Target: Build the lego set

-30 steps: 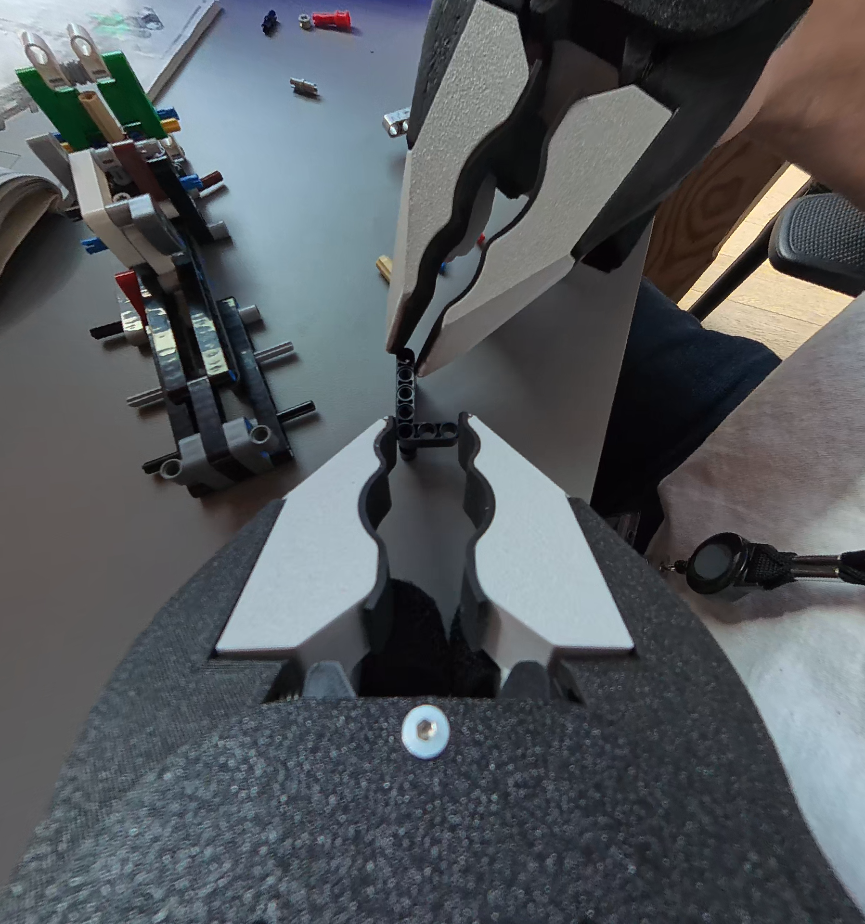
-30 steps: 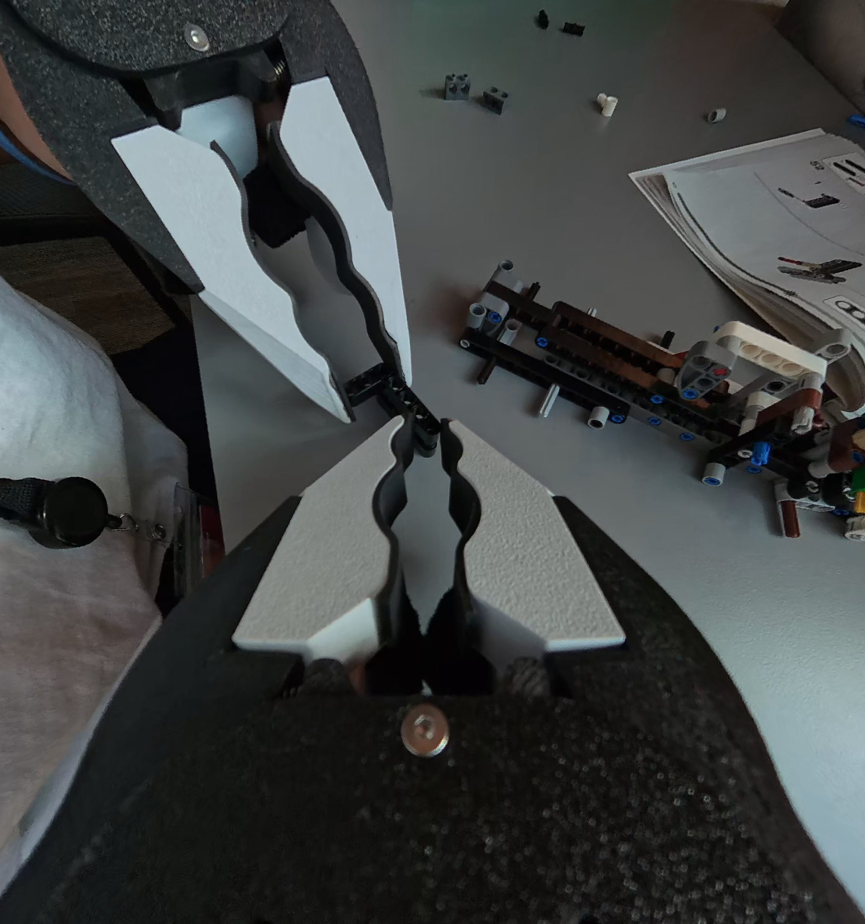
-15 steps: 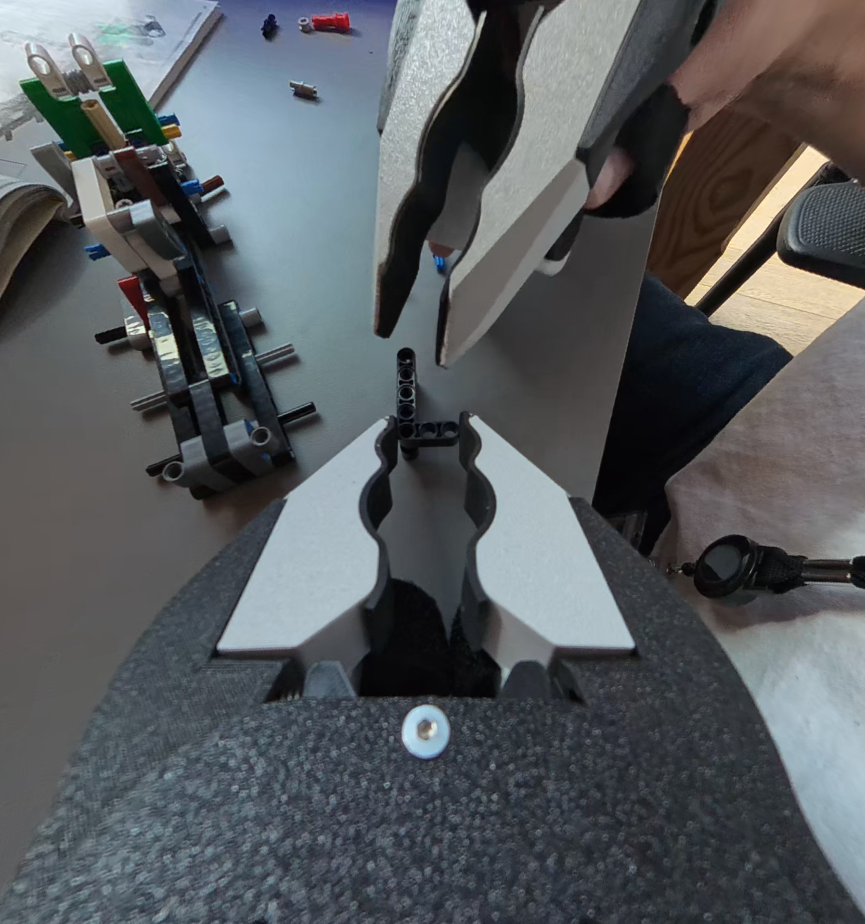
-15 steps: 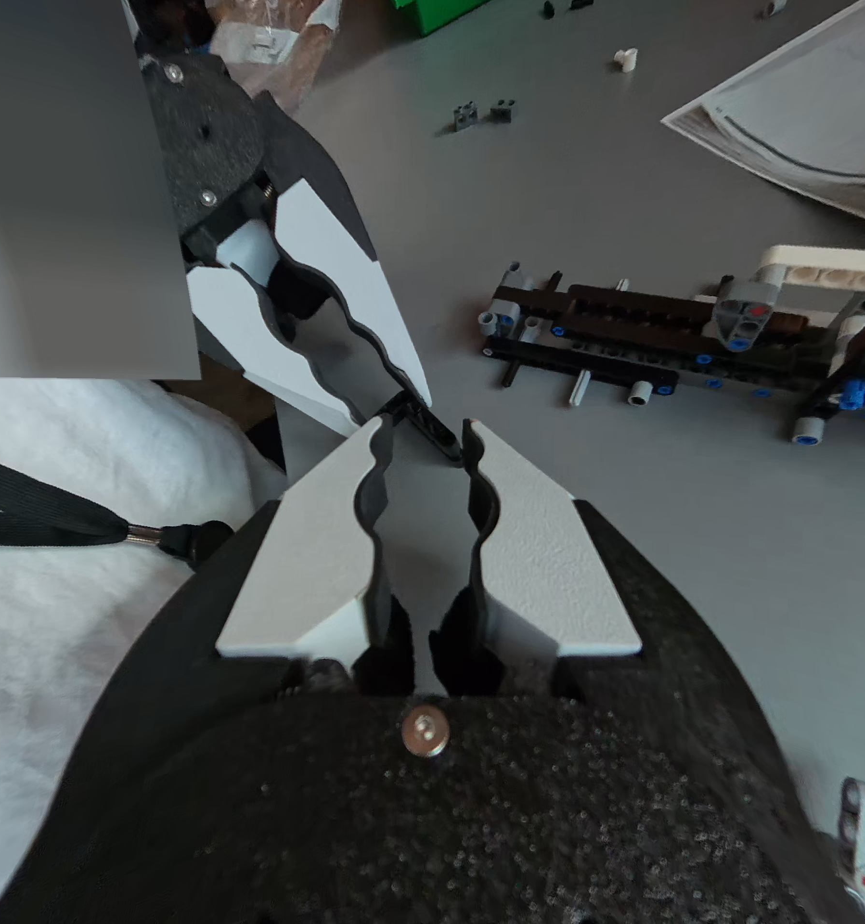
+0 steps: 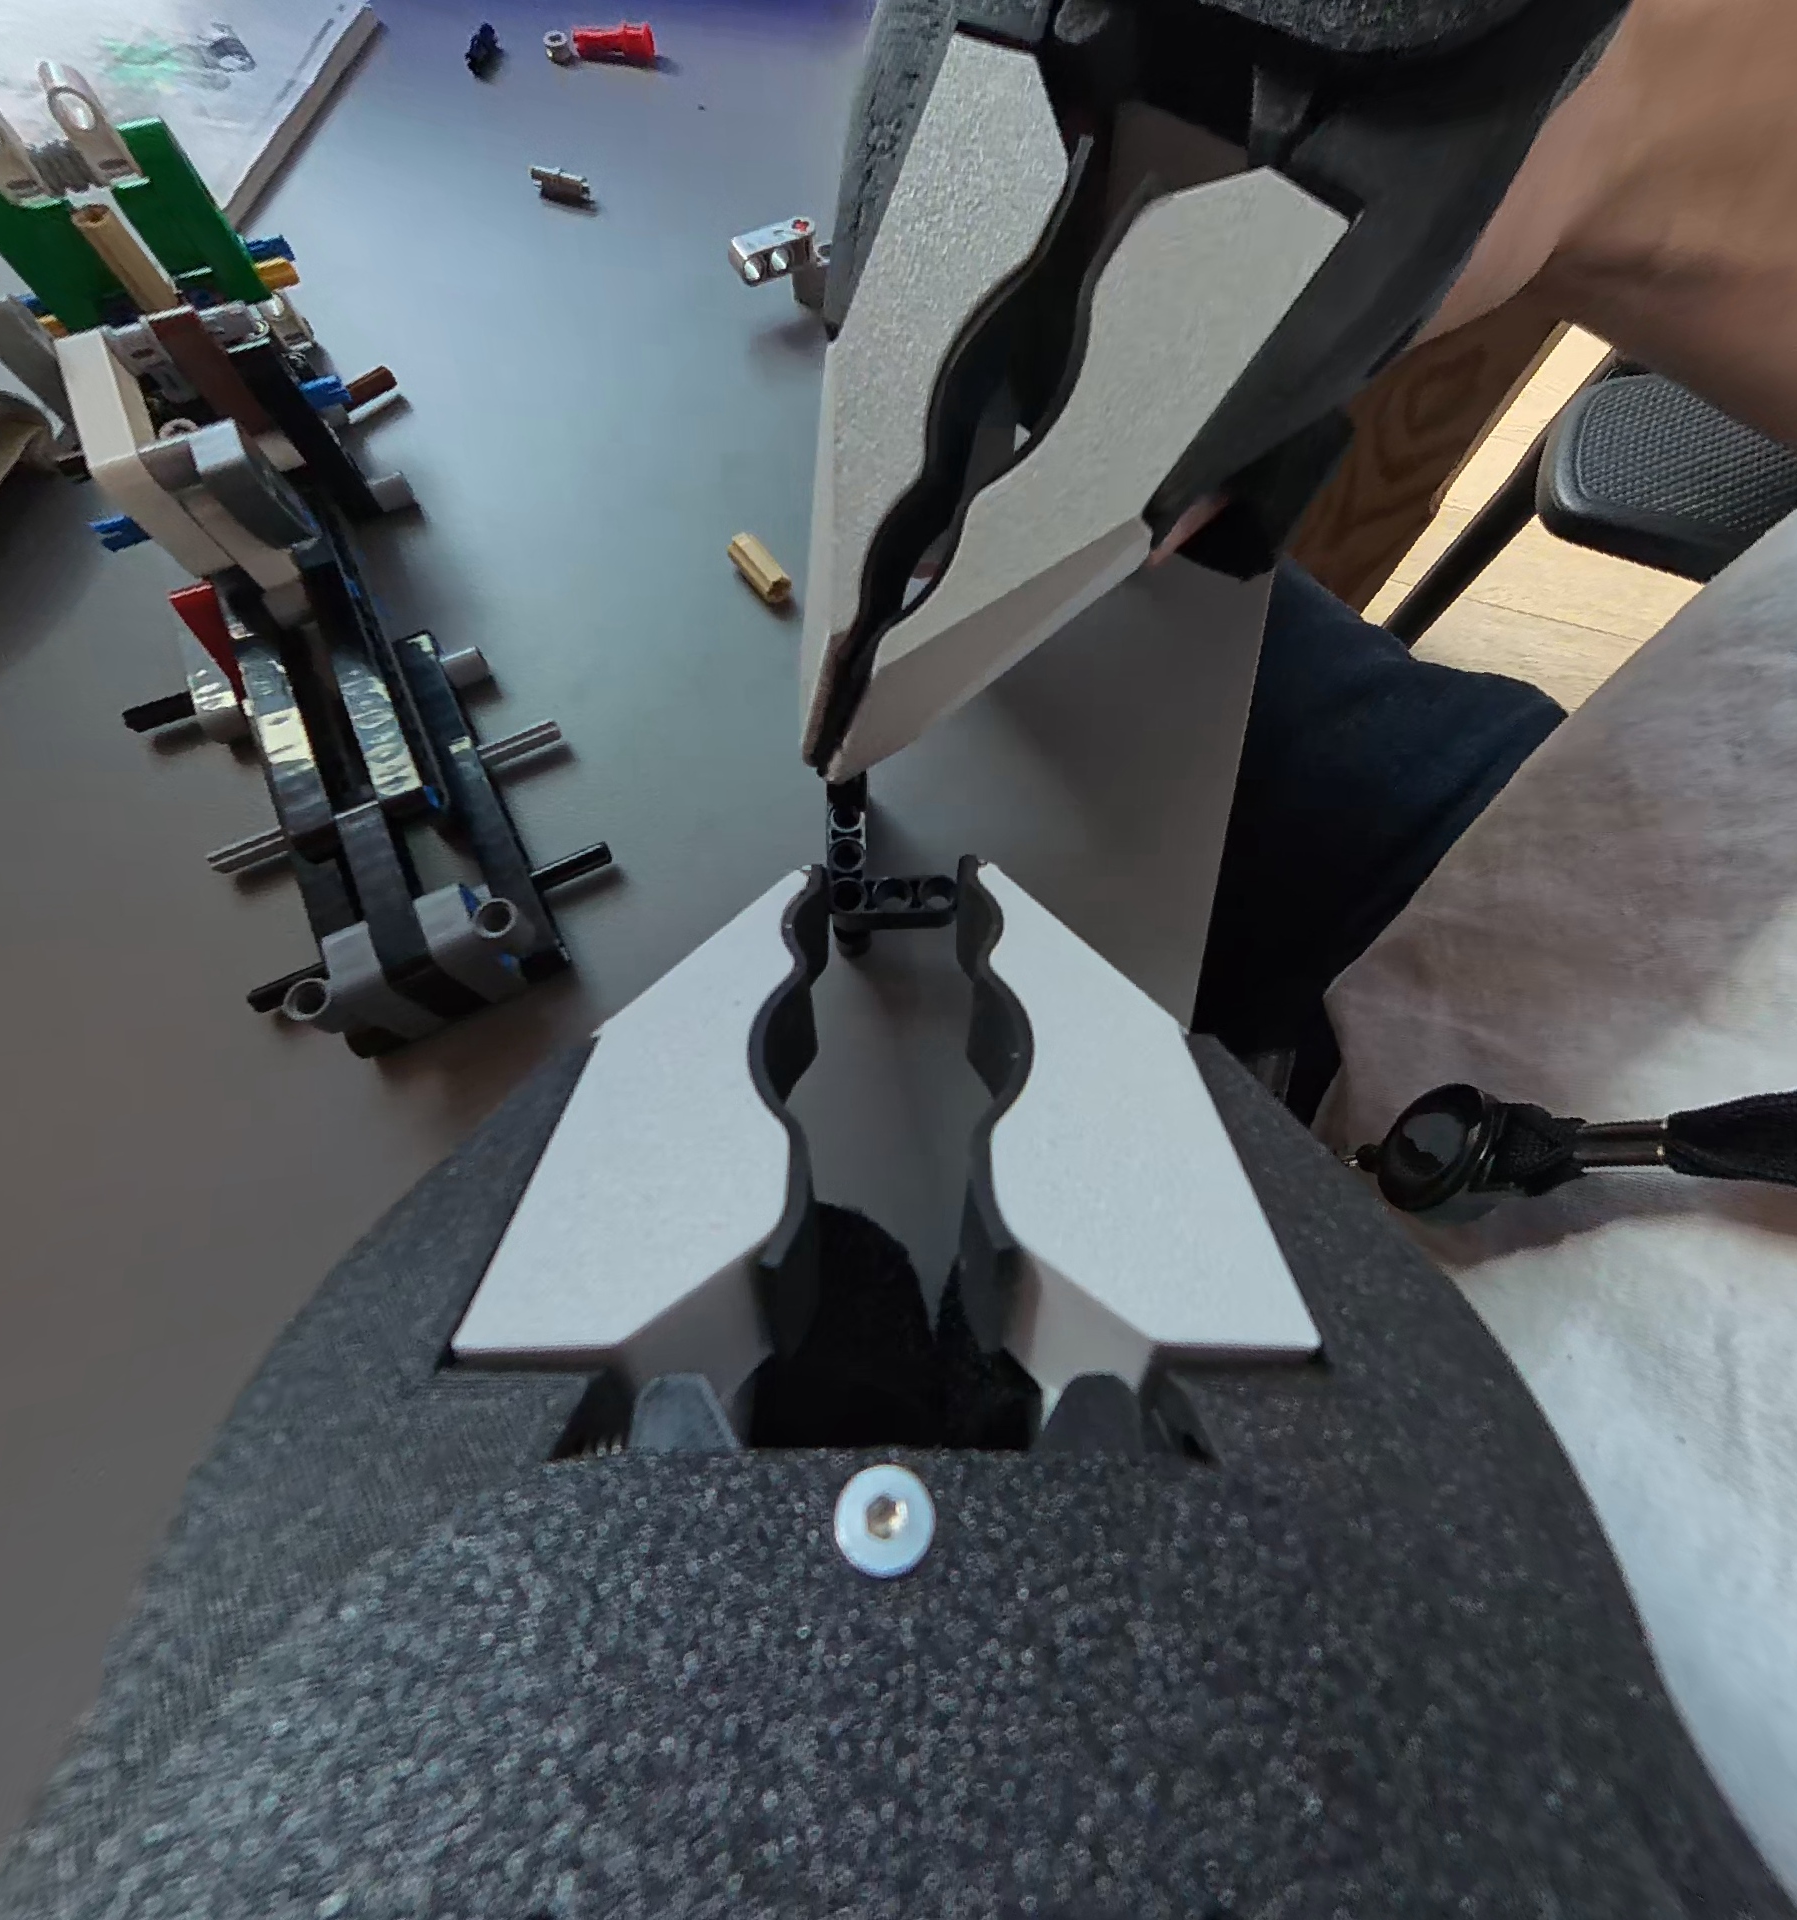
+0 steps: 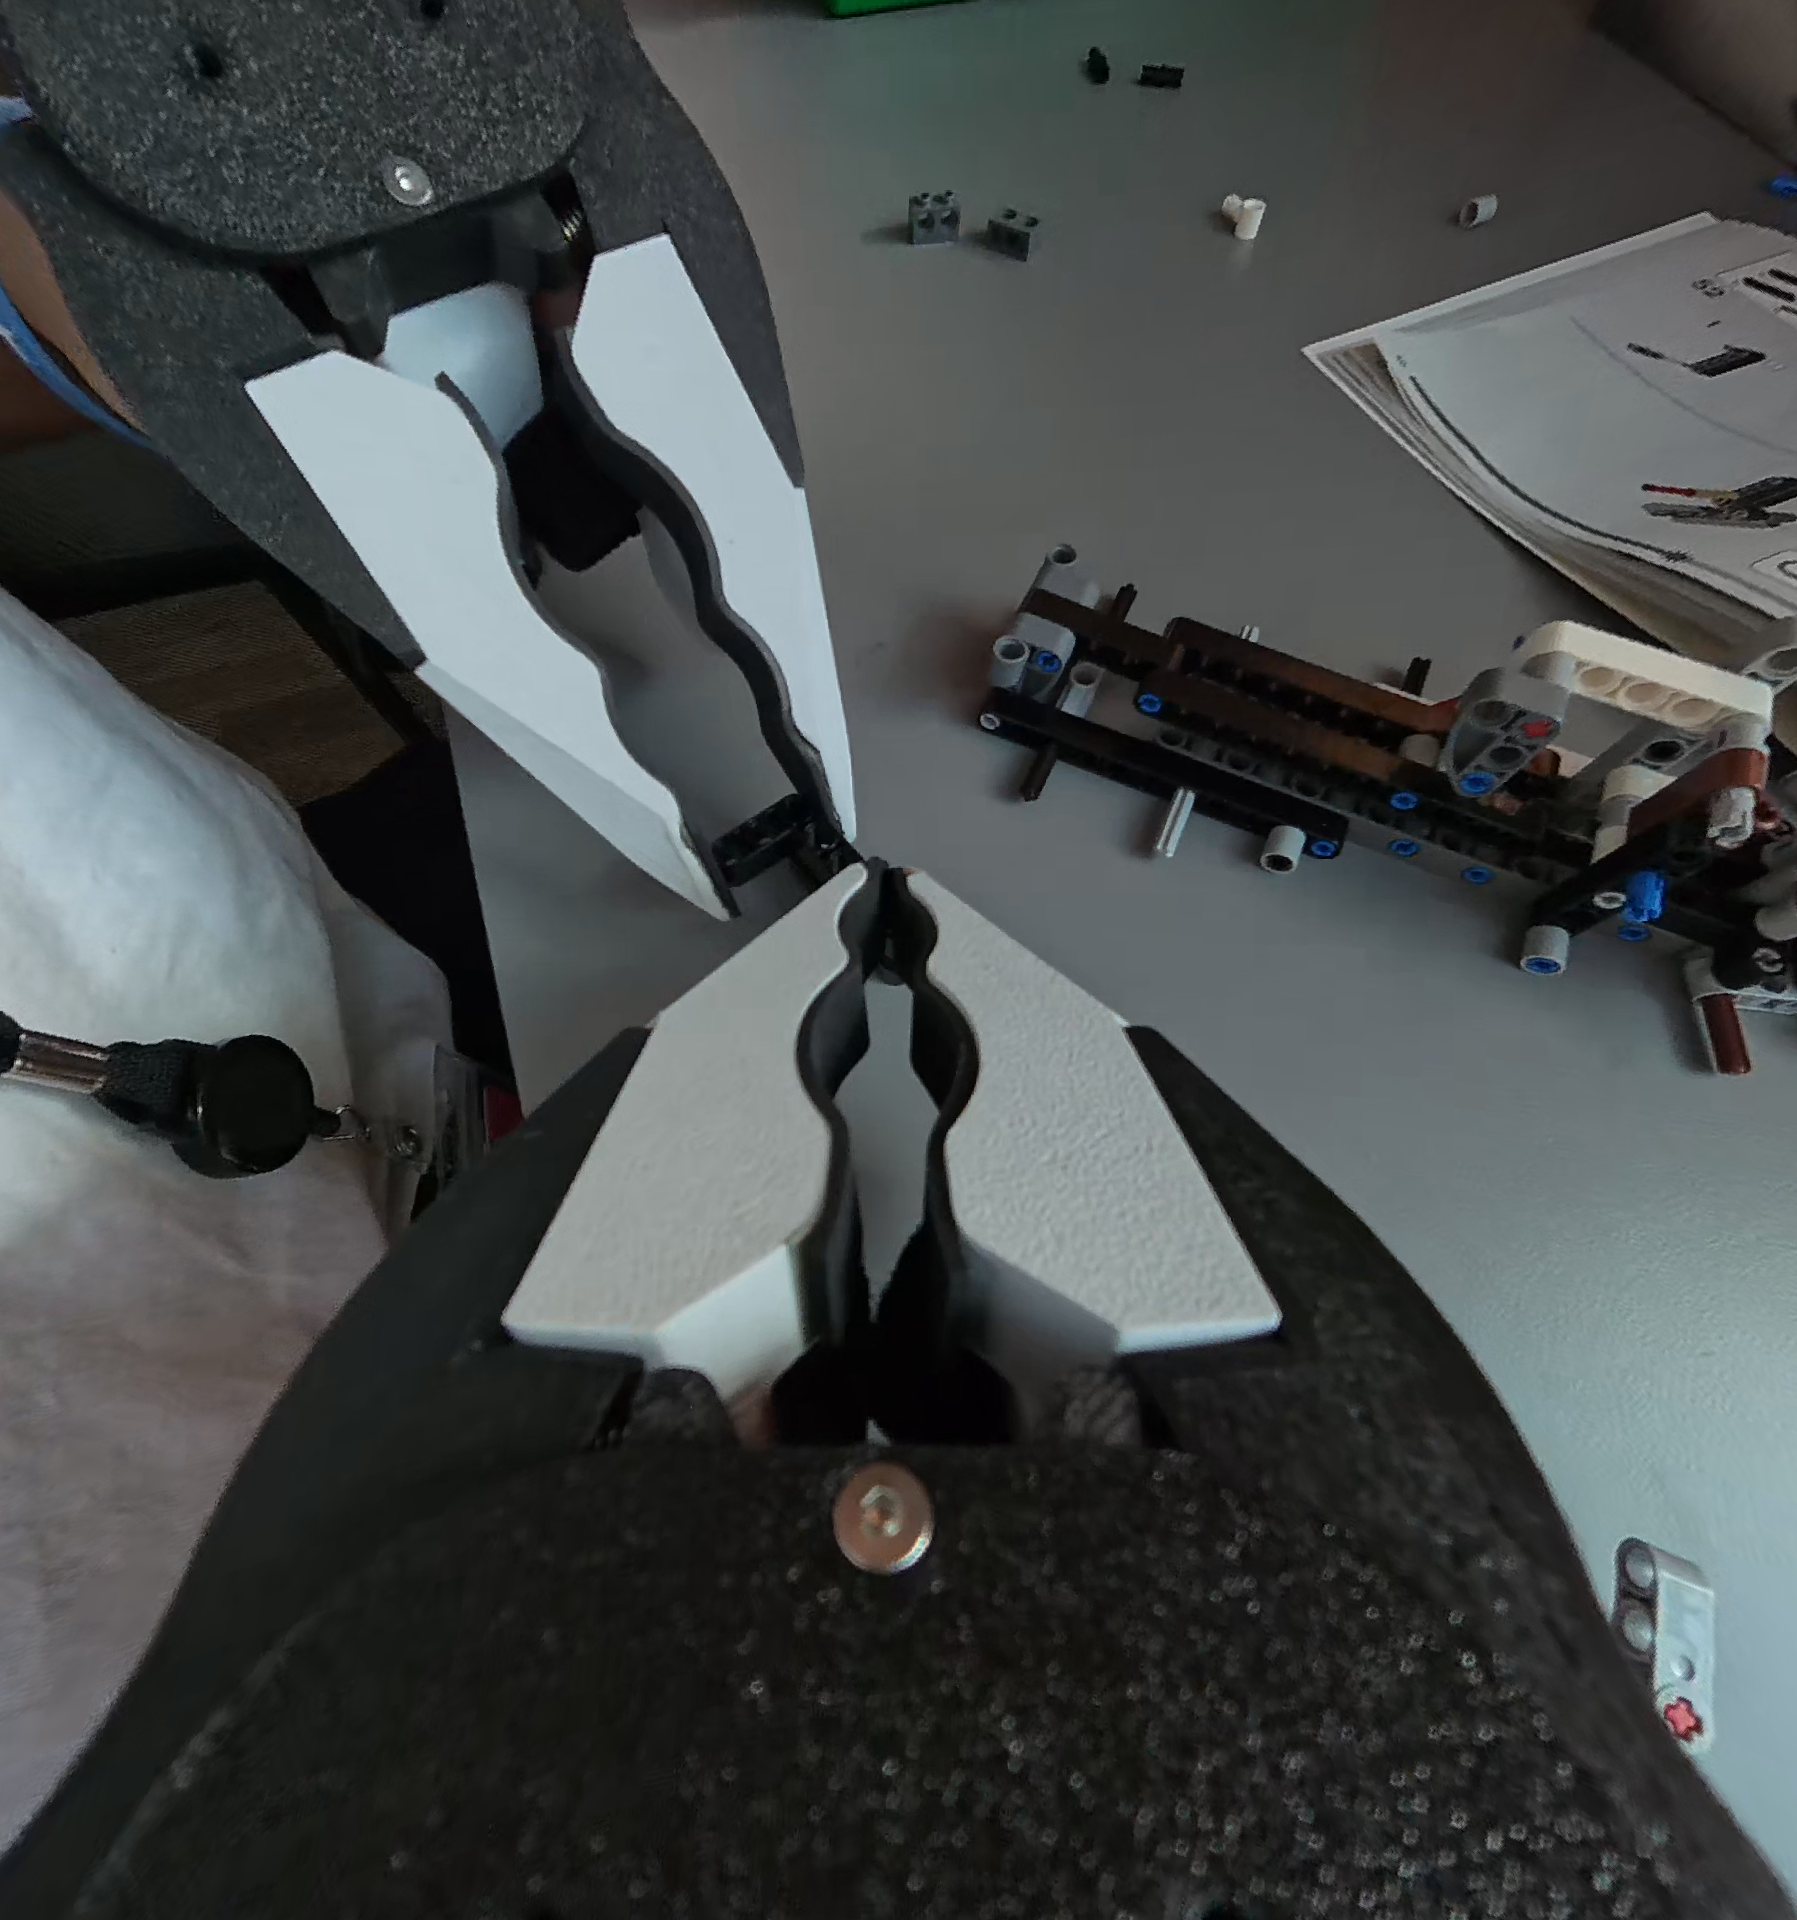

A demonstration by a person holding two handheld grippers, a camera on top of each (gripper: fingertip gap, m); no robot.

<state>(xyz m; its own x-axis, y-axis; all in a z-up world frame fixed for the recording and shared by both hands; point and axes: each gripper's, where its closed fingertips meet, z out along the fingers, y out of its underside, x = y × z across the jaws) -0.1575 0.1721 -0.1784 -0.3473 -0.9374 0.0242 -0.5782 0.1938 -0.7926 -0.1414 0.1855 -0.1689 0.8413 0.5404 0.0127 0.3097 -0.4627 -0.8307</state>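
Observation:
A black L-shaped beam (image 5: 909, 891) is held above the table near its front edge. My left gripper (image 5: 886, 883) is shut on the beam's short arm, and the long arm points away from it. My right gripper (image 5: 832, 764) comes down from above, its jaws closed on the far end of the long arm. In the right wrist view my right gripper (image 6: 889, 883) pinches that end, and my left gripper (image 6: 780, 857) holds the beam (image 6: 759, 836) from the upper left. The partly built model (image 5: 354, 727) lies on the table to the left; it also shows in the right wrist view (image 6: 1393, 748).
An open instruction booklet (image 6: 1652, 416) lies behind the model. Loose pieces are scattered on the table: a red pin (image 5: 613, 42), a grey connector (image 5: 774, 249), a tan pin (image 5: 759, 566) and dark grey bricks (image 6: 961, 223). A person's lap and a badge reel (image 5: 1445, 1148) are beside the table edge.
Half a second ago my right gripper had opened and lifted off the beam. It has now come back down and closed on the beam's end. My left gripper has kept its hold and barely moved.

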